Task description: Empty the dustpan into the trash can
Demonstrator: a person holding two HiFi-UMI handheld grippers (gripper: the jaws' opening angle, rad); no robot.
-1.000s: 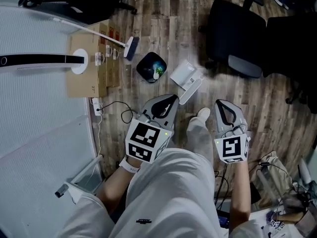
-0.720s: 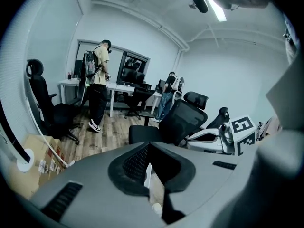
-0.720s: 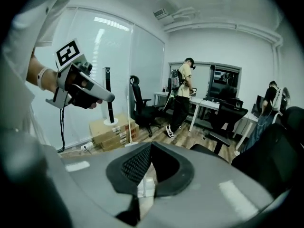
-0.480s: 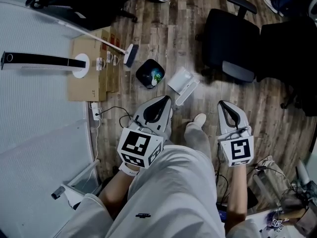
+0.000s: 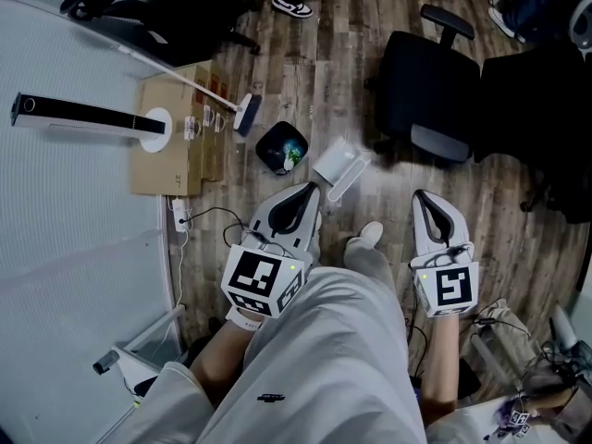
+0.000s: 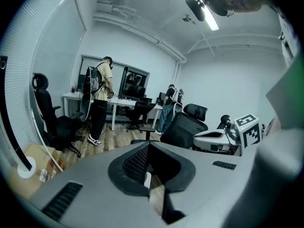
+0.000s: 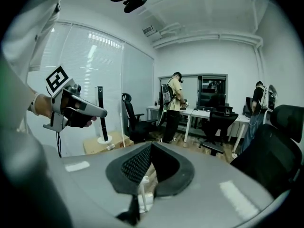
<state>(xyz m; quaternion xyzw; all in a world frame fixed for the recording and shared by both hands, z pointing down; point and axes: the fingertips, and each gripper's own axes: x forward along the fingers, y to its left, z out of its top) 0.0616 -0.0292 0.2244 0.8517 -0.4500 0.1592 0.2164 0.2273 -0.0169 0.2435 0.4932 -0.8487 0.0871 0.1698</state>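
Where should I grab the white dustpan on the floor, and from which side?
Probably best to grab the dustpan by its slim handle, the narrow bar along its near edge, coming from your own side. The trash can crowds its left.

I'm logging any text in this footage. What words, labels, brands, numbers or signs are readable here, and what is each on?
No text can be read clearly.
Cardboard box: small dark print and red marks, too small to read.
Trousers: small dark logo, too small to read.
Cube on the left gripper and cube on the right gripper: black-and-white square patterns, no words.
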